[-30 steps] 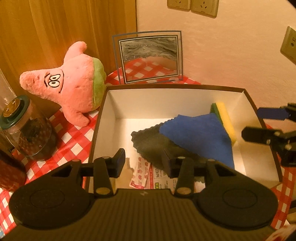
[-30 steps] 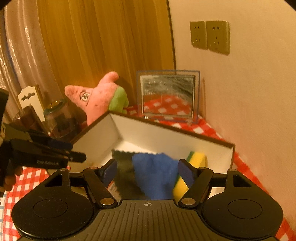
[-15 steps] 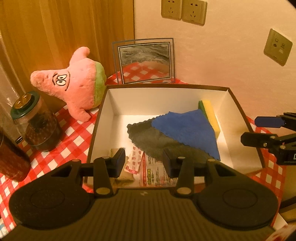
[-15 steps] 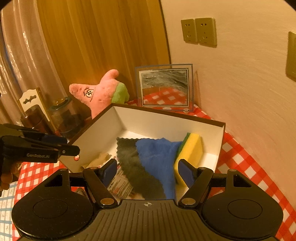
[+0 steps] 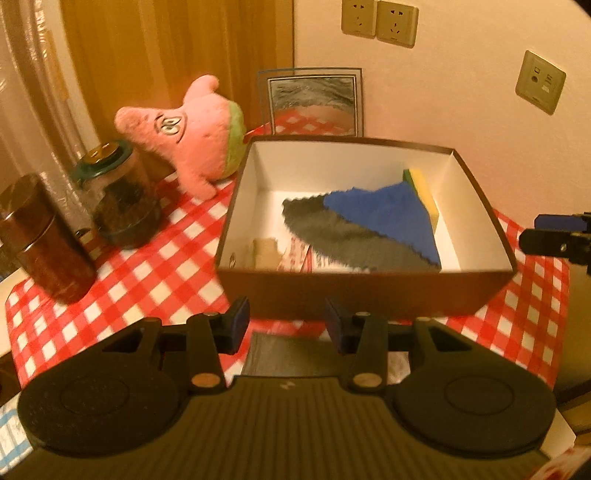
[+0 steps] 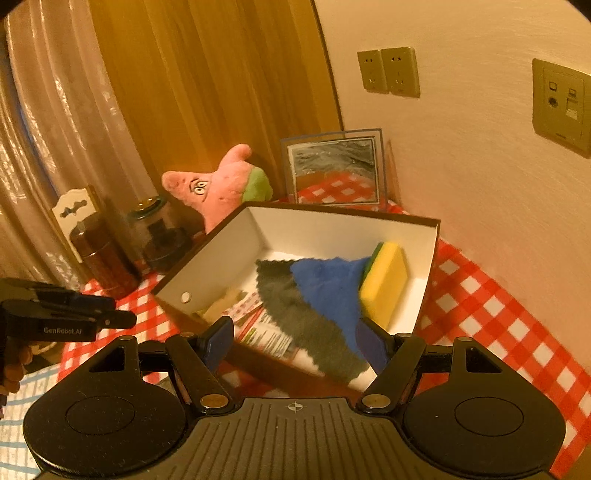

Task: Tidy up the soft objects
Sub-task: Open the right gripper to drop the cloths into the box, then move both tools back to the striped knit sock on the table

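Note:
A brown box (image 5: 369, 291) (image 6: 428, 266) with white inner walls stands on the red checked cloth. Inside it lie a blue cloth (image 5: 384, 214) (image 6: 328, 284), a dark grey cloth (image 5: 332, 236) (image 6: 291, 306), a yellow and green sponge (image 5: 424, 192) (image 6: 384, 280) and some printed packets (image 6: 258, 325). A pink star plush toy (image 5: 192, 136) (image 6: 221, 188) leans outside the box's far left corner. My left gripper (image 5: 286, 325) is open and empty, in front of the box's near wall. My right gripper (image 6: 295, 341) is open and empty at the box's near right.
Two dark jars (image 5: 125, 199) (image 5: 44, 243) stand left of the box. A framed picture (image 5: 314, 99) leans on the wall behind it, under wall sockets (image 5: 380, 18). A wooden panel and a curtain (image 6: 55, 129) close the left side. A blue checked cloth (image 6: 22, 406) lies near left.
Both grippers have pulled back from over the box and risen slightly; the box now sits farther ahead in each view. Their jaws keep the same gap. The box's contents lie unchanged.

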`<state>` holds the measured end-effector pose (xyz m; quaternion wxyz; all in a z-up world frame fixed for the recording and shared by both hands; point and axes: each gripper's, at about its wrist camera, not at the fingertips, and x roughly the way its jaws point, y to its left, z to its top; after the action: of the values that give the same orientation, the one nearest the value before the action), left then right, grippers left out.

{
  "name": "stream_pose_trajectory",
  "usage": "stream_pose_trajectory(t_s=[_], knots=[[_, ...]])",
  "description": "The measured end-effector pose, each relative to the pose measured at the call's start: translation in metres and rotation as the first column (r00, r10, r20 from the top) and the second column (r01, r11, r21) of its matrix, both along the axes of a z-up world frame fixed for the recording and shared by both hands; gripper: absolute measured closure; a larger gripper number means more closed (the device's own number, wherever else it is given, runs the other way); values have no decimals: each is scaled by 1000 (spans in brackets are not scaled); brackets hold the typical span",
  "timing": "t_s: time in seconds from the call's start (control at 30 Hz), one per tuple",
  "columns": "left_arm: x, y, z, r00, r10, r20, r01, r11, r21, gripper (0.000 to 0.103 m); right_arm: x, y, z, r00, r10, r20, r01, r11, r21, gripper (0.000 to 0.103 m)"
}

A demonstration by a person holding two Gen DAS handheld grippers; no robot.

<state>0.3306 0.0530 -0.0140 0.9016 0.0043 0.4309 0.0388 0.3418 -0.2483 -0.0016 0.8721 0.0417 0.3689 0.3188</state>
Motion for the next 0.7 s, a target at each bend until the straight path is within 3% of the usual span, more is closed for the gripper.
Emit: stream_pose_trajectory(t_s=[0.3,0.7], knots=[[-57,7,-9,998,55,-27,-56,998,-27,61,-39,-3,-8,999,18,-42,-18,1000,-3,30],[-106,11,-43,988,104,-110,-114,990,-85,61,-88,22,-52,977,95,-190,-103,994,-30,30]])
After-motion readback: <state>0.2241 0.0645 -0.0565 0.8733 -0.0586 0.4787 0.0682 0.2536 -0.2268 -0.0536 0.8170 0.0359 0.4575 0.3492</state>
